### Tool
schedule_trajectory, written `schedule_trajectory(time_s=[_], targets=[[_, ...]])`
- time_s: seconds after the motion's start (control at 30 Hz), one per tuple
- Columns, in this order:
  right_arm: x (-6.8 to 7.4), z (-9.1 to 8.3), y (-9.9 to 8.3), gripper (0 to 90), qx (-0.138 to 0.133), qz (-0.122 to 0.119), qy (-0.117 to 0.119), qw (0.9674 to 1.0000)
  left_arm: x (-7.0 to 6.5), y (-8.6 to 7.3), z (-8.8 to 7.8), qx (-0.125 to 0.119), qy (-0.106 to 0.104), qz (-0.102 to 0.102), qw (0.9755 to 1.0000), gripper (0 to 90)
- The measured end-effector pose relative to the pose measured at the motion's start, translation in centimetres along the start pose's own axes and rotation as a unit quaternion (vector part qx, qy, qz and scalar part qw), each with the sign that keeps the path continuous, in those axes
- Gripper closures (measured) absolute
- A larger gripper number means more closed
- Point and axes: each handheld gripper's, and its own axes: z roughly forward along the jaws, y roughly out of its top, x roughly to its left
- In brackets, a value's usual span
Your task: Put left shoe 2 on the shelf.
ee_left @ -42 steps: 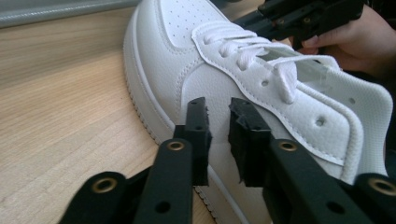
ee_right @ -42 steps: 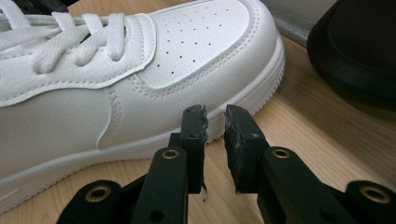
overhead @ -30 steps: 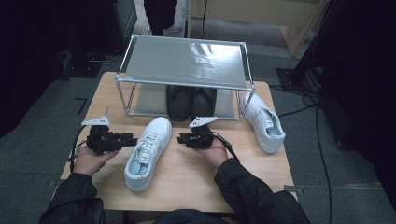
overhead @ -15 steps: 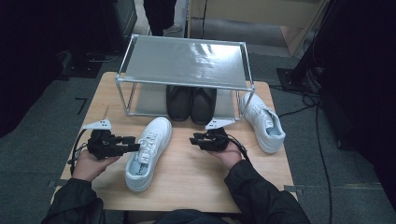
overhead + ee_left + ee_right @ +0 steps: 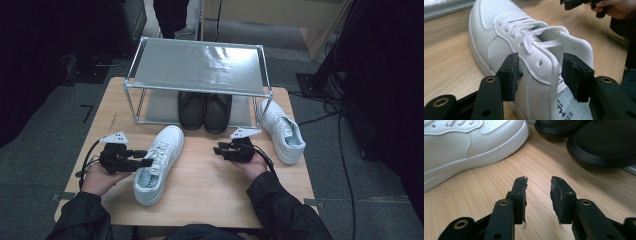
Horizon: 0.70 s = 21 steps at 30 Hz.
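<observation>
Left gripper (image 5: 541, 75): we are straddling the near white sneaker's (image 5: 159, 162) collar wall, jaws just opening, pads apart from it.
Right gripper (image 5: 538, 195): we are holding it open, empty, right of that sneaker.

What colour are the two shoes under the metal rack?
Black. The pair of shoes under the rack shows best in the high view.

Lab-like room: wooden table (image 5: 210, 195), grey carpet (image 5: 45, 165) (floor cables (image 5: 345, 150))
</observation>
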Motion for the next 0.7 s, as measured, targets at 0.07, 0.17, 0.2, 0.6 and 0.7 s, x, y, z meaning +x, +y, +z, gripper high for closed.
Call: schedule_trajectory(time_s=[0.07,0.17,0.2,0.6,0.7], targets=[[0.06,0.00,-0.01,65.4,-0.001,-0.003,-0.001,1.0000,0.13,-0.14,0.23,0.005,0.004,0.001,1.0000,49.6],[-0.13,-0.10,-0.01,65.4,-0.003,-0.001,-0.002,1.0000,0.37,-0.26,0.52,0.012,0.006,-0.001,0.9999,49.6],[-0.19,-0.16,0.00,65.4,-0.004,0.001,-0.003,1.0000,0.38,-0.26,0.51,0.012,0.006,0.000,0.9999,49.6],[-0.57,-0.59,0.10,65.4,-0.016,0.012,-0.005,0.9998,0.25,-0.32,0.51,0.009,0.010,0.008,0.9999,52.6],[-0.56,-0.56,0.09,65.5,-0.015,0.012,-0.005,0.9998,-0.01,-0.24,0.23,0.006,0.019,0.020,0.9996,58.5]])
